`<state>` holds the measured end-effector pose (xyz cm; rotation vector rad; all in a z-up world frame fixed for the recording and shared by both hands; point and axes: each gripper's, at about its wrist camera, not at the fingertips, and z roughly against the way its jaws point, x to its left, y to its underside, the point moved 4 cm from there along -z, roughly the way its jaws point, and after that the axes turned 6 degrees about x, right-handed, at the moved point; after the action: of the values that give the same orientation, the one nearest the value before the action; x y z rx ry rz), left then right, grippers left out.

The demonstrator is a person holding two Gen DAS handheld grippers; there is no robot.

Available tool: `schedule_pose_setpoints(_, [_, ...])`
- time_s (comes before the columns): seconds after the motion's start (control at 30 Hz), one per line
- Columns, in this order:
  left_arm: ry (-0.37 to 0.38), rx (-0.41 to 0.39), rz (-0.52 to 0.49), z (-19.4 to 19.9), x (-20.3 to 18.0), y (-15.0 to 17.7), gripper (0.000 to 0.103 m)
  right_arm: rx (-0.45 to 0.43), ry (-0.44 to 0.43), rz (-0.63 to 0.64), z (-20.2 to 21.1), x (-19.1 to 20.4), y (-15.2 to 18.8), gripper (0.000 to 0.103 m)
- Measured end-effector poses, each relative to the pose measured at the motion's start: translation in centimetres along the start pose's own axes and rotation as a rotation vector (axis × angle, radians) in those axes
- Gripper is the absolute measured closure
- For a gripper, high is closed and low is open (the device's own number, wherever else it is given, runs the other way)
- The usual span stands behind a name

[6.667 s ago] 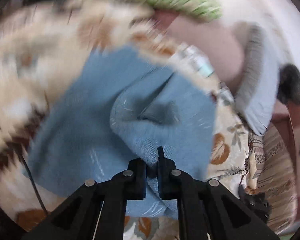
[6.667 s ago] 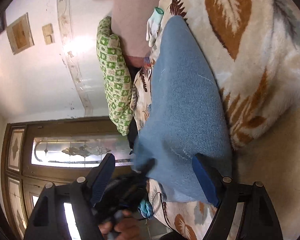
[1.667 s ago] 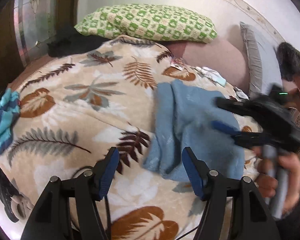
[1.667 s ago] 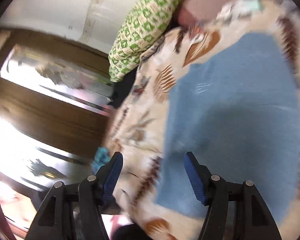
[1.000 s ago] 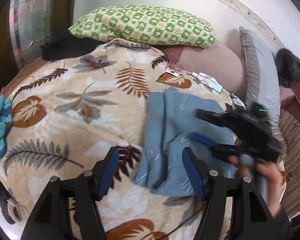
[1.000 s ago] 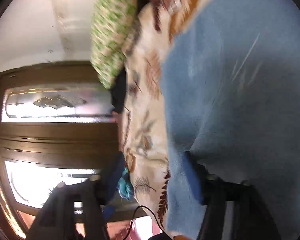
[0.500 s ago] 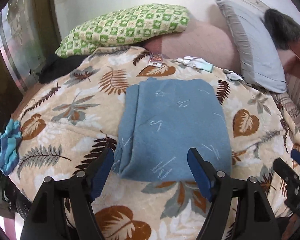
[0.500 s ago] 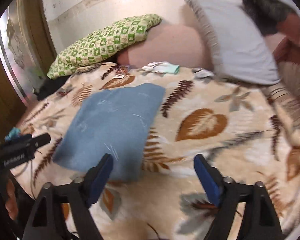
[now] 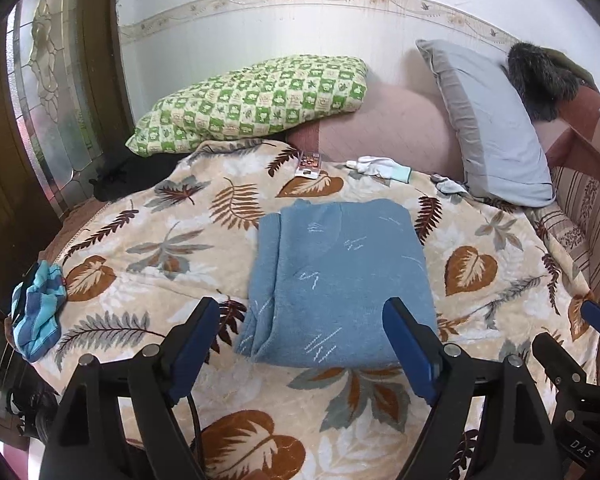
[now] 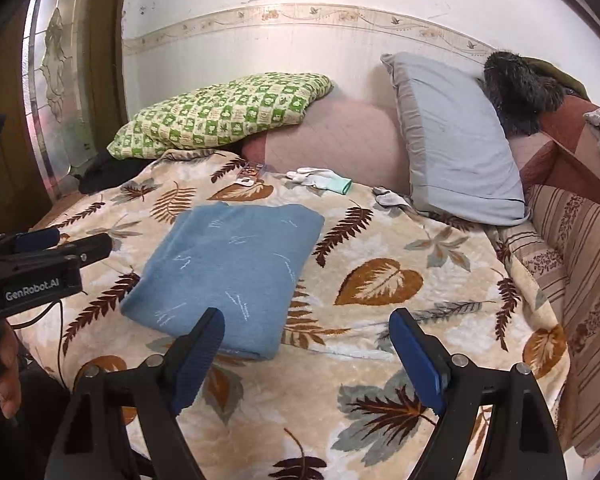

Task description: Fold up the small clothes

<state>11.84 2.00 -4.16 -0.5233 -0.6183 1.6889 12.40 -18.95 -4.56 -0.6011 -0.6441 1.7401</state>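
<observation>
We see the folded blue sweater [image 9: 340, 280] lying flat on the leaf-print blanket [image 9: 472, 268]. Our left gripper [image 9: 302, 342], still spreading, and right gripper [image 10: 306, 350] both gape wide on the near side, pinching nothing.

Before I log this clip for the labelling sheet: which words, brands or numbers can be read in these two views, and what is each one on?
"GenRobot.AI": white lettering on the side of the left gripper, seen from the right wrist view.
"DAS", cut off by the picture's edge: on the body of the right gripper, at the lower right of the left wrist view.
Small card on the leaf-print blanket: printed, but too small to read.
</observation>
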Motion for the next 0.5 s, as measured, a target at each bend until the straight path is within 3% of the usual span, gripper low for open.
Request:
schedule_pose_setpoints(0.13, [0.004,-0.018,0.01,1.0,0.4,0.1,0.018,-0.004,-0.002,0.011,0.5,0.6,0.1,0.016])
schedule_pose_setpoints(0.23, [0.001,-0.027,0.015,1.4,0.5,0.0,0.001,-0.007,-0.006,0.015,0.7,0.8,0.1,0.016])
schedule_pose_setpoints(0.5, [0.029,-0.014,0.028,1.6,0.5,-0.4,0.0,-0.006,-0.007,0.013,0.9,0.7,0.0,0.016])
